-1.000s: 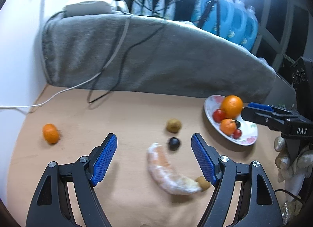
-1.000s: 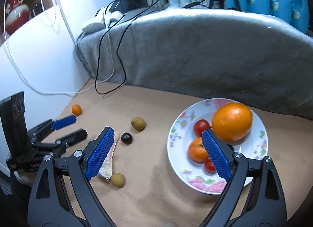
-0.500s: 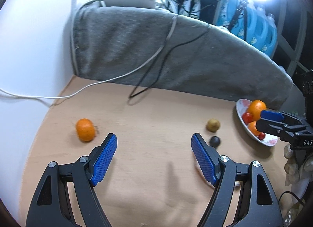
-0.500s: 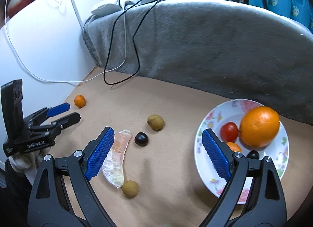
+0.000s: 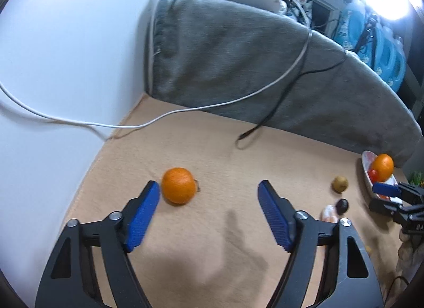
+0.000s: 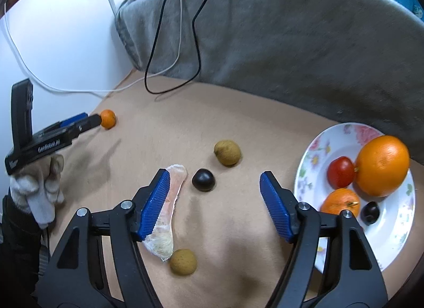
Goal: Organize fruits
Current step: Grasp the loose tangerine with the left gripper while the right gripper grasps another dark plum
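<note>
A small orange (image 5: 178, 185) lies on the tan mat just inside the left finger of my left gripper (image 5: 208, 186). Its jaws are closing and neither pad touches the fruit. The same orange (image 6: 108, 119) shows at the left gripper's (image 6: 92, 121) tips in the right wrist view. My right gripper (image 6: 214, 174) hangs over a dark round fruit (image 6: 203, 179), which sits between its fingertips; these jaws are closing too, with gaps on both sides. A peeled citrus segment (image 6: 169, 202) lies under the left finger. The flowered plate (image 6: 344, 133) holds a big orange (image 6: 381, 165), a tomato (image 6: 341, 171) and a tangerine (image 6: 340, 200).
Two brown fruits (image 6: 227, 153) (image 6: 183, 261) lie loose on the mat. A grey blanket (image 6: 291, 43) with cables (image 6: 196, 29) draped over it walls off the back. A white wall (image 5: 66, 69) bounds the left side. A gloved hand (image 6: 37, 191) holds the left gripper.
My left gripper swung left until the small orange came to its left finger. My right gripper moved left from over the plate to the dark fruit. Both pairs of jaws narrowed a little.
</note>
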Demonstrator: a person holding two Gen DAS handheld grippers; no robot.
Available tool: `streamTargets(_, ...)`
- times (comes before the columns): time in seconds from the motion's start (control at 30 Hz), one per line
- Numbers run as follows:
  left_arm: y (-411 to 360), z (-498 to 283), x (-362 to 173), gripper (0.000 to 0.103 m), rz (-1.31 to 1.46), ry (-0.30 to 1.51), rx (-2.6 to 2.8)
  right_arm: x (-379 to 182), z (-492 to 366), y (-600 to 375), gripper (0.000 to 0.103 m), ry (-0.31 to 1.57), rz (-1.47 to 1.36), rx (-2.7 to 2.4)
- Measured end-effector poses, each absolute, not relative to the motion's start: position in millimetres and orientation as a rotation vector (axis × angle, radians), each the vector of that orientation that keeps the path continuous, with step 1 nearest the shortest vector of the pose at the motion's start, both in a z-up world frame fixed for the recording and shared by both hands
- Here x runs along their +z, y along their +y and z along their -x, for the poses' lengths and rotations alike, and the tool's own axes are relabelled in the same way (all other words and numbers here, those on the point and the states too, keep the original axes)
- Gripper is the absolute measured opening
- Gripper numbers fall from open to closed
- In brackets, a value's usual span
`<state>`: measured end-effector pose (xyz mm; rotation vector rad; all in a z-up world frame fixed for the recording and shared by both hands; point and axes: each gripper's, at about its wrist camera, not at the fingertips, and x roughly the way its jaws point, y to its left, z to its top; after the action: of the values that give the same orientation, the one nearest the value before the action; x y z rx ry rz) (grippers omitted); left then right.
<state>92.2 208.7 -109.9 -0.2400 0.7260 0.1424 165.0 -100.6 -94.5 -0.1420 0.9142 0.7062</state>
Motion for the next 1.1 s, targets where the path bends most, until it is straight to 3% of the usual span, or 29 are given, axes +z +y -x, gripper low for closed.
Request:
streamTargets(0.13, 219, -99, -117, 0.069, 0.252, 0.741, 0.158, -101, -165, -95, 0.064, 0.935, 0.154, 0.720)
streamTargets(0.33, 228, -103, -126, 0.061, 0.272, 0.746, 0.174, -110, -166, -89, 0.060, 0.956, 0.179, 0.722)
streamTargets(0.4, 230, -105, -128, 0.060, 0.275, 0.755, 0.175, -112, -167, -86, 0.050, 0.966, 0.187, 0.730)
streamTargets(0.8, 233, -113, -136, 0.050, 0.279, 0.796, 0.182, -126, -178, -80, 0.040, 1.018, 0.185, 0.737)
streamTargets(1.1, 233, -118, -140, 0.034, 0.288, 0.820, 0.191, -131, -179, -78, 0.034, 1.027, 0.199, 0.741)
